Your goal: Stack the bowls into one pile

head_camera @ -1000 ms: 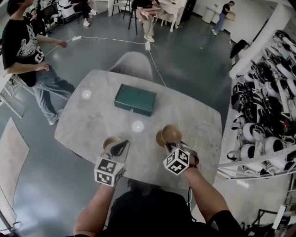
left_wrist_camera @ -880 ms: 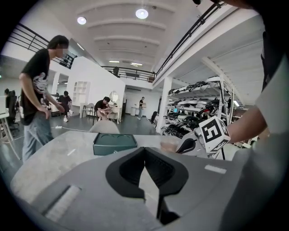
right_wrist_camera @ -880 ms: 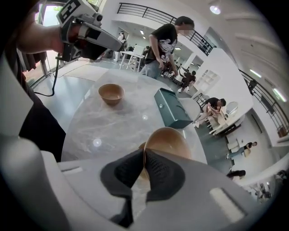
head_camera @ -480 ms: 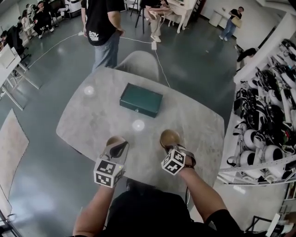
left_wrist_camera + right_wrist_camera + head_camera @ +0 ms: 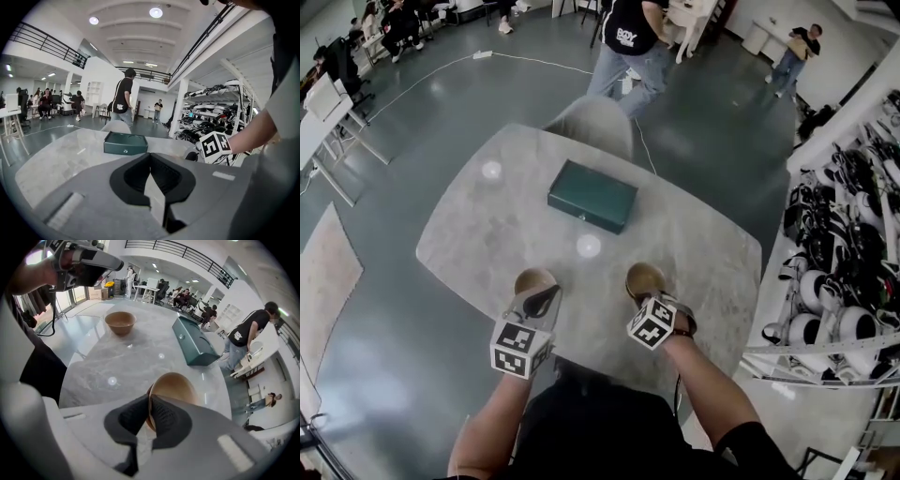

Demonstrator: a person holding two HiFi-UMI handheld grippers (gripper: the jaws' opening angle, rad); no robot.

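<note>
So, mid-carry: R gripper clenched on the rim of a bowl, low near the 6 o'clock edge of the desk; L gripper clenched empty by the 2nd bowl, at 9 o'clock of the first. Next, prob: lift, shift to 9 & nest. Bowls look smooth, round, thin-rimmed wood; desk glossy, marble-like.

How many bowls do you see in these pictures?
2. The left bowl stands on the table by the left gripper; the right bowl is held at its rim by the right gripper. No more seen.
</note>
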